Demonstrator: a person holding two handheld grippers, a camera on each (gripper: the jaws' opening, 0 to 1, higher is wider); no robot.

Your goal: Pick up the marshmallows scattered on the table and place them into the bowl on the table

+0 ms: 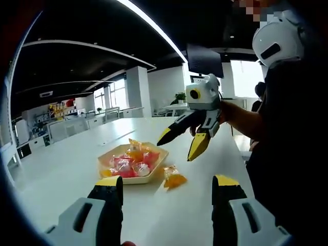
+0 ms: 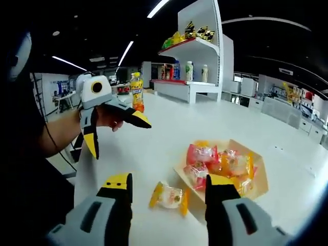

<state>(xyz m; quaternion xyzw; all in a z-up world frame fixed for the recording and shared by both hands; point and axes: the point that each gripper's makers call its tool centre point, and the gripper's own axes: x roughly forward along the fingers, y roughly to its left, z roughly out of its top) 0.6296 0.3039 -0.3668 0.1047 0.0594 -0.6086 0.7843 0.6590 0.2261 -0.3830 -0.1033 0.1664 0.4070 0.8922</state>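
Fingers of both the left gripper point(image 1: 167, 197) and right gripper point(image 2: 168, 190) gape wide, holding nothing. One wrapped marshmallow point(image 2: 170, 197) lies on the white bench point(image 2: 154, 138) just beside the marshmallow-filled bowl point(image 2: 262, 180).

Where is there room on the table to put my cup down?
The white table is bare between the bottle and the bowl. It is crowded inside the bowl and by the loose sweet beside it.

Smooth, matt white worktop point(image 1: 66, 169); pale wood-look bowl point(image 2: 259, 177); marshmallows point(image 2: 170, 196) in glossy, crinkled clear plastic wrappers; tongs point(image 1: 169, 192) of matt plastic.
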